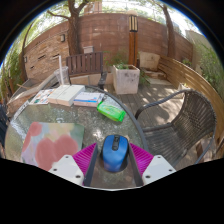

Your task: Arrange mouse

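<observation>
brick wall (110,35) | tree (75,15) | wooden bench (85,65) | glass table (75,125) | metal chair (185,115) | daylight

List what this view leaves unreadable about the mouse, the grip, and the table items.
- Mouse: its lower end is hidden by the gripper body, gripper view.
- Fingers: the magenta pads flank the mouse, but contact with it cannot be made out.
- Books: covers too small to read.
- Green object: too small to identify.
- Glass table: near edge cut off by the gripper.

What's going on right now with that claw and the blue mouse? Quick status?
Gripper shut on blue mouse, held over glass table. Green case and books lie beyond. Chair alongside.
</observation>
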A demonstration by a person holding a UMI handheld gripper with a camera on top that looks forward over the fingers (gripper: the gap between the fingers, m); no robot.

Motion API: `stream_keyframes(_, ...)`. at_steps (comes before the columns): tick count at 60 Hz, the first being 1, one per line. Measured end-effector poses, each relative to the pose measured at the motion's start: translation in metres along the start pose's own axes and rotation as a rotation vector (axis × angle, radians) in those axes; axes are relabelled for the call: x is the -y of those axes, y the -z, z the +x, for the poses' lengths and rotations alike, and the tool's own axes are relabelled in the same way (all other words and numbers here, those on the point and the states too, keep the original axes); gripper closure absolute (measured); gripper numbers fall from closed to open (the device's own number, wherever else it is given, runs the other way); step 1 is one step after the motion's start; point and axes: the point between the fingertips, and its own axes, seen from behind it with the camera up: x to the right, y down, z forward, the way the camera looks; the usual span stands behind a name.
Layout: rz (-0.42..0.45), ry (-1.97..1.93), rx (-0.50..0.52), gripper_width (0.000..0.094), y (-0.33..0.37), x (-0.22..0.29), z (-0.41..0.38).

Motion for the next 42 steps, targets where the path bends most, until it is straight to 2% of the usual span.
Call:
stream_keyframes(2,-0.007,0.019,-0.029,0.0397,-0.003,-0.002,0.005)
stream_keyframes(4,-0.003,0.036,-0.038,0.0398,-0.004,0.001,0.004)
stream_keyframes(16,-0.015,0.076,-0.051,0.0562,-0.005,0.003,0.005)
stream_keyframes(21,0.003,0.068,-0.063,0.0594,0.004,0.014,0.011)
stream_keyframes(26,0.069,0.034,-0.064,0.0594,0.020,0.047,0.011)
stream_keyframes(36,0.245,0.011,0.051,0.0596,0.070,0.129,-0.047)
stream_keyframes(42,0.242,0.035,0.150,0.0596,0.075,0.125,-0.105)
